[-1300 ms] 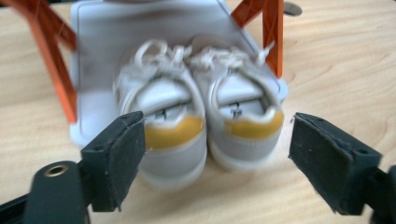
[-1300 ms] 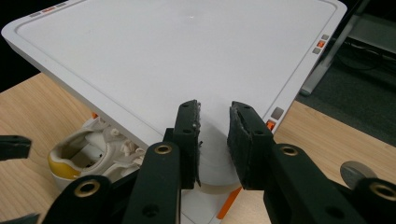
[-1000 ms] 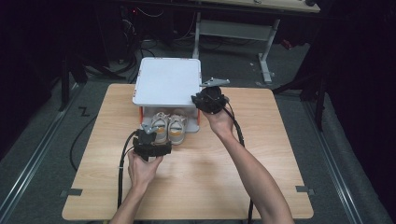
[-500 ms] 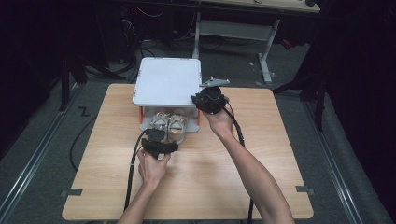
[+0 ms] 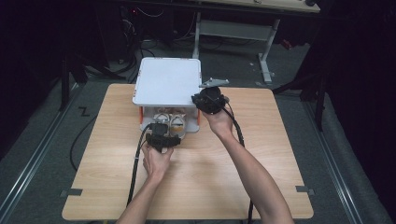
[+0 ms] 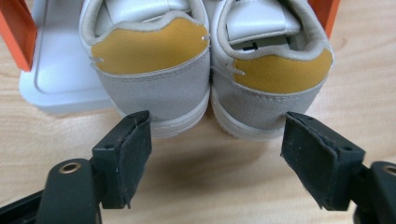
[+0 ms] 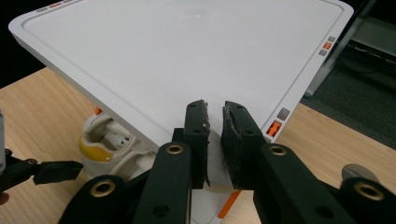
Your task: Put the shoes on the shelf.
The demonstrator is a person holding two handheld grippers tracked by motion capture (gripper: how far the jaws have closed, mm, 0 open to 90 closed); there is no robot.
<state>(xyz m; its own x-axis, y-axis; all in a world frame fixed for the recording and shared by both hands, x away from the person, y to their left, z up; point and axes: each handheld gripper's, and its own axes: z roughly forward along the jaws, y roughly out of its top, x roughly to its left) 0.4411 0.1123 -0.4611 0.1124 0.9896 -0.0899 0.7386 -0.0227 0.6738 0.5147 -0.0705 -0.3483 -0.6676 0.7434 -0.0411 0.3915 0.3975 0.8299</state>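
Observation:
A pair of white and grey shoes (image 5: 170, 122) with yellow heel tabs (image 6: 149, 49) stands on the white base (image 6: 56, 81) of a box, heels toward me. My left gripper (image 6: 215, 156) is open, its jaws just short of the two heels and level with them; it sits in front of the box (image 5: 161, 136). A white lid (image 5: 168, 81) covers the box, raised over the shoes. My right gripper (image 7: 214, 128) is shut on the lid's near right corner (image 5: 208, 100). One yellow heel (image 7: 93, 147) peeks out under the lid (image 7: 187, 56).
Orange posts (image 6: 16, 32) stand at the box's corners. The box rests at the back middle of a wooden table (image 5: 261, 172). Cables (image 5: 135, 172) trail from both grippers toward me. A desk frame (image 5: 266, 51) and dark floor lie beyond the table.
My left gripper has slid right and a little forward, up to the shoes' heels. The right gripper and the lid have stayed where they were.

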